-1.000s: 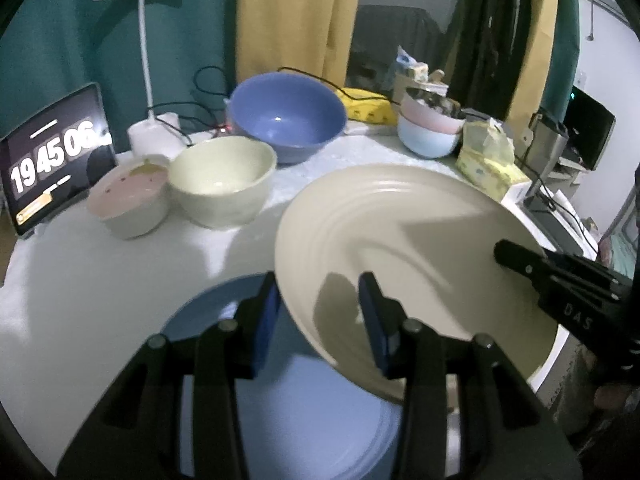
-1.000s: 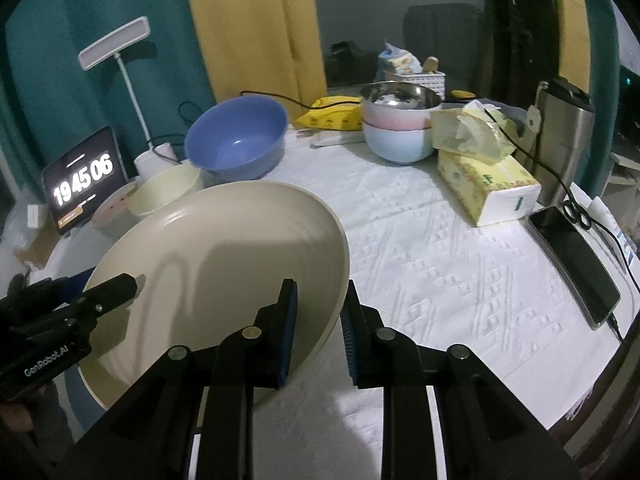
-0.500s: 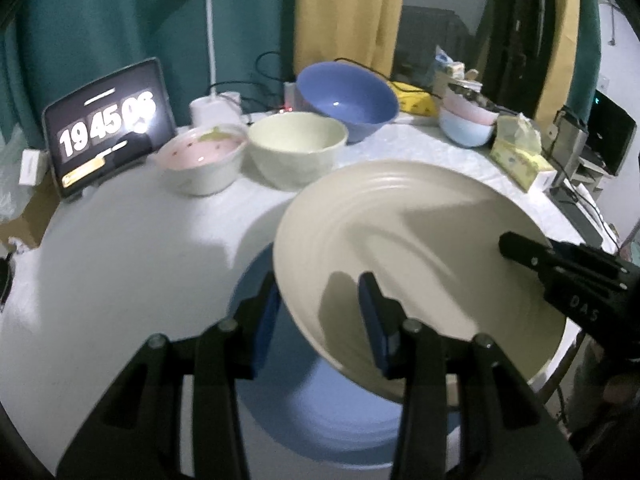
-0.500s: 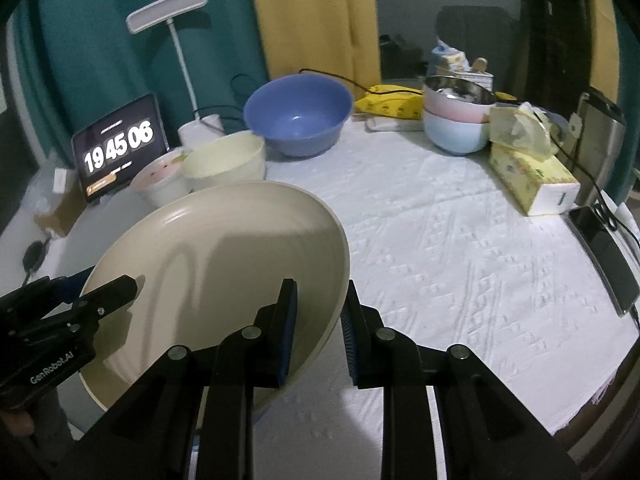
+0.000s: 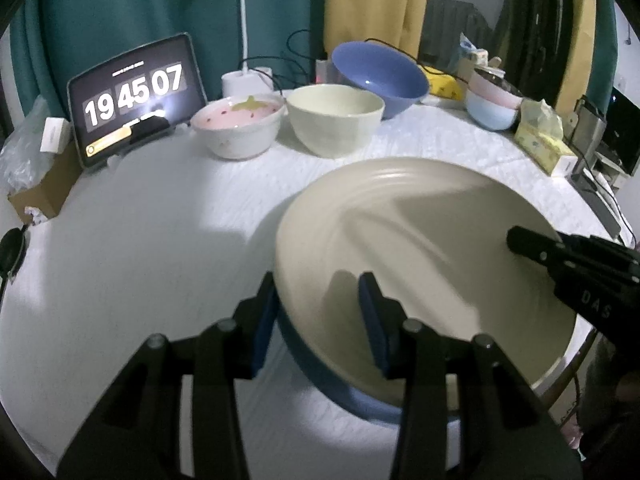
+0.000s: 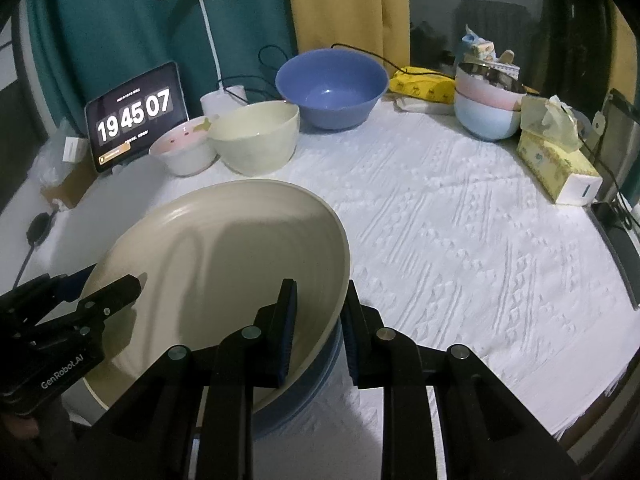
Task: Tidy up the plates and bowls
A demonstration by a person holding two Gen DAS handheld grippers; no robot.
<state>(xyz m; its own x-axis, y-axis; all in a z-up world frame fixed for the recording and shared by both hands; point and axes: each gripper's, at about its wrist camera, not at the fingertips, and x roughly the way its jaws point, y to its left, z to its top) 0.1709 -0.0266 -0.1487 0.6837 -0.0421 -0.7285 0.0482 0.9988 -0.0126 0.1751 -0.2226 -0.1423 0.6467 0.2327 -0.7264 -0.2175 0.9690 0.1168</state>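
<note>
A large cream plate (image 5: 424,248) is held level between both grippers, just above a blue plate (image 5: 352,396) on the white tablecloth. My left gripper (image 5: 320,312) is shut on the cream plate's near left rim. My right gripper (image 6: 318,320) is shut on its right rim; the plate (image 6: 216,272) and the blue plate's edge (image 6: 316,384) show in the right wrist view. At the back stand a pink-lined white bowl (image 5: 238,130), a cream bowl (image 5: 334,120) and a big blue bowl (image 5: 380,76).
A tablet clock (image 5: 134,96) and a lamp base (image 5: 248,80) stand at the back left. Stacked pink and pale blue bowls (image 6: 486,100), a tissue box (image 6: 556,164) and a yellow packet (image 6: 424,84) stand at the back right. A phone (image 6: 622,248) lies at the right edge.
Both grippers have carried the cream plate over the blue plate and lowered it, so the blue plate is now mostly covered. The grips are unchanged.
</note>
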